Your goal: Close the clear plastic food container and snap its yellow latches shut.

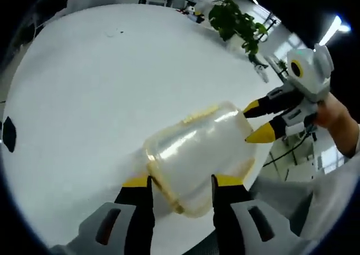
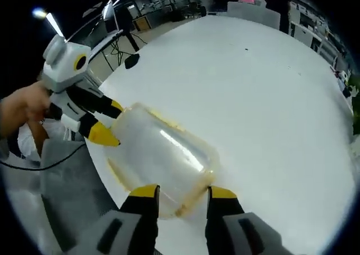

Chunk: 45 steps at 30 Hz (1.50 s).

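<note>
- We see the clear container [image 1: 197, 153] lying on the white worktop [image 1: 101, 92], near the edge that is closest to the person.
- In the left gripper view, the left gripper [image 1: 181, 183] has its two yellow-tipped jaws on both sides of one end of the container. The jaws are at a middle width and they look to touch the container walls, so we read it as holding this end.
- In the same view the right gripper [image 1: 260, 121] comes in from the right. Its two yellow tips are at the far end of the container; one tip is at the upper corner and the other is against the side. We cannot tell if they press it.
- A hand [image 1: 332, 111] holds the right gripper from behind, and a light sleeve [image 1: 351, 137] is next to it.
- In the right gripper view, the right gripper [image 2: 181, 194] has its jaws on both sides of the near end of the container [image 2: 163, 153], touching or almost touching it.
- There the left gripper [image 2: 107, 122] comes in from the left with its tips at the other end of the container, and a hand [image 2: 22, 111] holds it.
- A yellowish rim runs around the container; we cannot tell the position of the latches.
- A green plant [image 1: 239, 24] stands at the far side of the worktop, well apart from the container.
- Behind the worktop there are office desks, too small to describe.
</note>
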Available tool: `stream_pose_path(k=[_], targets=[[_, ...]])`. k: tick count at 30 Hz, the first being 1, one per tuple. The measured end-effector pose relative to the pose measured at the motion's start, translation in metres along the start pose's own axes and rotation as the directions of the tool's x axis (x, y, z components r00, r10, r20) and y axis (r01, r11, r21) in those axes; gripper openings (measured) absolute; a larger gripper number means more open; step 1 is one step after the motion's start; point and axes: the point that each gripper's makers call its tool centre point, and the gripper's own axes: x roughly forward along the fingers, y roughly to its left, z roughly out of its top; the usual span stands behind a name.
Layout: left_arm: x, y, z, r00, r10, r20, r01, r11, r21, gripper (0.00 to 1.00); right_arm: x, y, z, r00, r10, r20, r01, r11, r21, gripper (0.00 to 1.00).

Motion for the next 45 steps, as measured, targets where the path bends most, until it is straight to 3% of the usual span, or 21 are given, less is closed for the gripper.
stream_pose_path(k=[1,2,3,4,6,15,19,23,29,34,38,41,44,45], targets=[[0.002,-0.001,-0.002,1.0,0.008,-0.007,-0.008,1.0,-0.026,0.4,0.004,0.001,0.003,1.0,0.011,0.019,-0.013,0.998,0.062,0.3],[0.008,-0.006,-0.01,0.999,0.002,-0.047,-0.003,1.0,-0.019,0.42,0.002,0.003,-0.001,0.999,0.031,-0.005,-0.031,0.999,0.036,0.3],[0.014,-0.004,-0.002,1.0,0.025,0.003,-0.025,1.0,0.009,0.45,0.001,0.001,0.0,1.0,0.013,-0.006,-0.013,0.999,0.034,0.3],[0.013,-0.007,-0.005,1.0,0.012,-0.015,-0.013,1.0,-0.011,0.45,0.0,-0.001,0.0,1.0,0.004,-0.011,-0.004,1.0,0.031,0.3],[0.013,-0.004,-0.005,1.0,-0.017,0.005,0.018,1.0,-0.019,0.45,0.001,-0.003,-0.001,1.0,0.009,-0.012,-0.008,1.0,0.026,0.3],[0.009,-0.006,-0.003,1.0,-0.02,0.013,0.02,1.0,-0.019,0.47,-0.001,-0.003,-0.002,0.999,0.025,0.041,-0.027,0.998,0.054,0.32],[0.009,-0.006,-0.002,0.999,-0.028,0.03,0.028,0.999,-0.023,0.48,-0.002,-0.002,-0.001,0.998,0.026,0.062,-0.027,0.999,0.022,0.33],[0.007,-0.008,-0.003,0.998,-0.029,0.061,0.028,0.999,0.02,0.5,-0.003,-0.001,-0.003,0.998,0.044,0.053,-0.042,0.999,-0.031,0.33],[0.002,-0.008,-0.004,0.997,-0.024,0.067,0.017,0.995,0.099,0.53,-0.01,-0.004,-0.005,0.999,0.029,0.039,-0.025,0.996,-0.087,0.25],[-0.006,-0.007,-0.005,0.996,-0.036,0.079,0.023,0.988,0.156,0.56,-0.013,-0.005,-0.009,0.999,0.044,0.027,-0.04,0.99,-0.133,0.25],[-0.016,-0.001,-0.002,0.995,-0.017,0.102,-0.006,0.974,0.226,0.55,-0.02,-0.009,-0.007,0.999,0.033,0.03,-0.028,0.985,-0.17,0.25],[-0.02,0.001,-0.007,0.997,-0.023,0.069,0.005,0.967,0.253,0.56,-0.026,-0.008,-0.002,0.998,0.039,0.05,-0.028,0.976,-0.215,0.24],[-0.029,0.005,-0.004,0.997,-0.002,0.081,-0.026,0.937,0.349,0.52,-0.028,-0.005,0.0,0.997,0.064,0.048,-0.046,0.952,-0.302,0.17],[-0.03,0.004,-0.003,0.997,-0.007,0.082,-0.023,0.935,0.355,0.52,-0.029,-0.003,0.001,0.997,0.063,0.053,-0.043,0.947,-0.318,0.16]])
